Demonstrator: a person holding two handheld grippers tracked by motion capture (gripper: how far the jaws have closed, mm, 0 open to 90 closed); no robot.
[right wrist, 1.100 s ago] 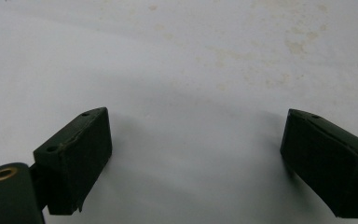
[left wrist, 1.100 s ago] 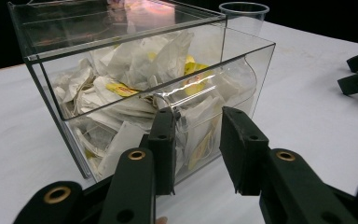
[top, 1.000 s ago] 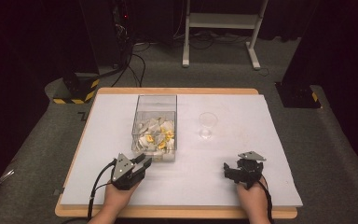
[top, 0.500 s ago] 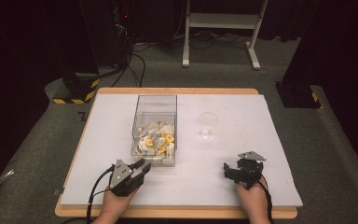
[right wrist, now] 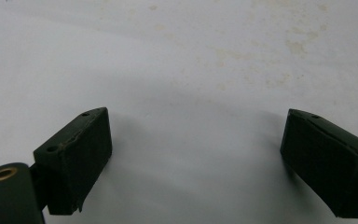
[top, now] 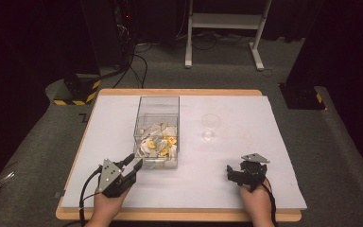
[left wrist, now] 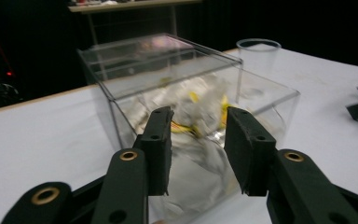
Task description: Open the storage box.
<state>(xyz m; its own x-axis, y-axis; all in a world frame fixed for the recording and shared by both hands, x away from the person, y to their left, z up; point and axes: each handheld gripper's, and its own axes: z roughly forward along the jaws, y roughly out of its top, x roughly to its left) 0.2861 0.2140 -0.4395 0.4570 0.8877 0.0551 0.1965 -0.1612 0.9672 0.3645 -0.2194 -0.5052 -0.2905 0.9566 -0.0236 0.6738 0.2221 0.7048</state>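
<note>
While the left gripper (top: pixel 133 166) sits at the near left of the table (top: pixel 227 189), its jaws point up and to the right toward the near left corner of the clear box (top: pixel 156 132). Its jaws have just been opening and now stand a narrow gap apart with nothing pressed between the pads. Seen along this gripper's own jaws, the left gripper (left wrist: pixel 198 149) has the box (left wrist: pixel 135 74) just beyond its tips, with the see-through wall showing between the pads. The box stands upright and open-topped on the white table cover, left of centre. Inside it lies a heap of crumpled silver and yellow wrappers (top: pixel 158 144), gathered at the near end. A clear plastic cup (top: pixel 210 126) stands upright to the right of the box and apart from it. The right gripper (top: pixel 234 174) rests at the near right of the table, well apart from box and cup. From its own view the right gripper (right wrist: pixel 193 163) has its jaws spread wide over bare, faintly stained cover, with nothing between them.
</note>
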